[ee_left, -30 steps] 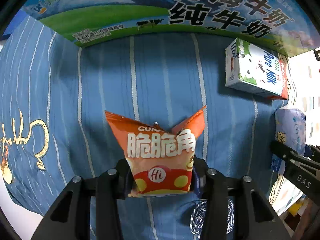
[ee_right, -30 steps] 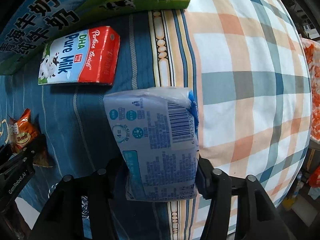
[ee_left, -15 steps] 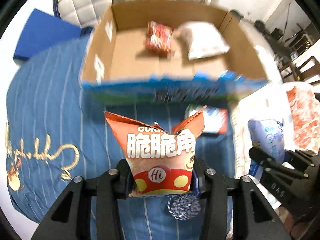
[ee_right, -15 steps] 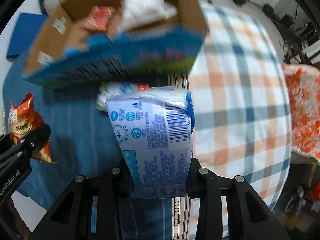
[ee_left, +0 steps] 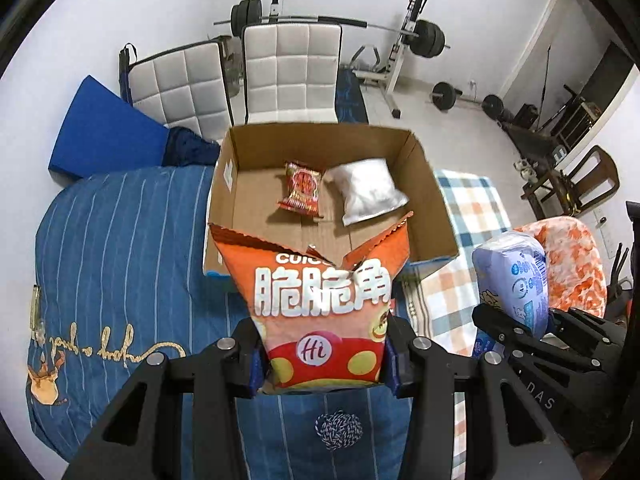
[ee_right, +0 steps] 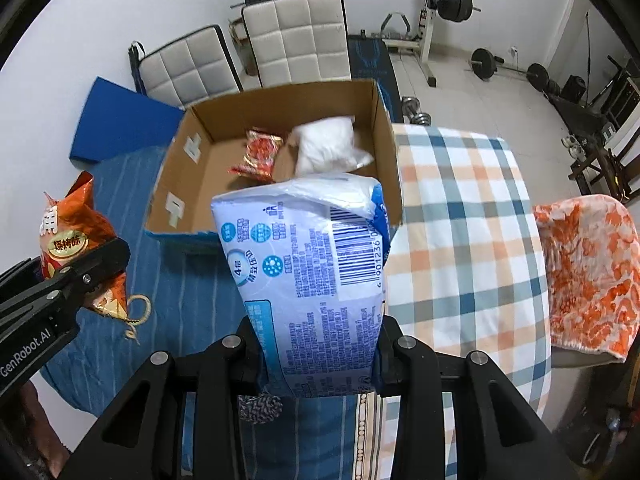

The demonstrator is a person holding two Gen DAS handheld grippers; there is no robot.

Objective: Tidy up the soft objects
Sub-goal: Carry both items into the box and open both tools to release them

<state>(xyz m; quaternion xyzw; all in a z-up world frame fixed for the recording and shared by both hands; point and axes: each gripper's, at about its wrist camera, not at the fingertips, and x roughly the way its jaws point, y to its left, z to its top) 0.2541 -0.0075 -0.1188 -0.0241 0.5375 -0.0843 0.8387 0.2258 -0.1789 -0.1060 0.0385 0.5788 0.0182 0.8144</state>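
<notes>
My left gripper [ee_left: 324, 360] is shut on an orange snack bag [ee_left: 320, 300] and holds it high above the bed, in front of the open cardboard box [ee_left: 436, 200]. My right gripper [ee_right: 316, 352] is shut on a pale blue tissue pack [ee_right: 312, 280], also raised before the box [ee_right: 384, 136]. Inside the box lie a red snack packet [ee_left: 302, 192] and a white soft pouch [ee_left: 368, 190]. The tissue pack [ee_left: 516, 276] shows at right in the left wrist view; the snack bag [ee_right: 76, 248] shows at left in the right wrist view.
A blue striped quilt [ee_left: 120, 260] and a plaid sheet [ee_right: 460, 240] cover the bed. A coiled cord [ee_left: 338, 428] lies on the quilt below. An orange floral cloth [ee_right: 588, 272] lies at right. Two white chairs [ee_left: 292, 68] and a weight rack stand behind the box.
Both grippers have risen well above the bed with their packs still held. The view went from the box's printed side wall to looking down into the open box.
</notes>
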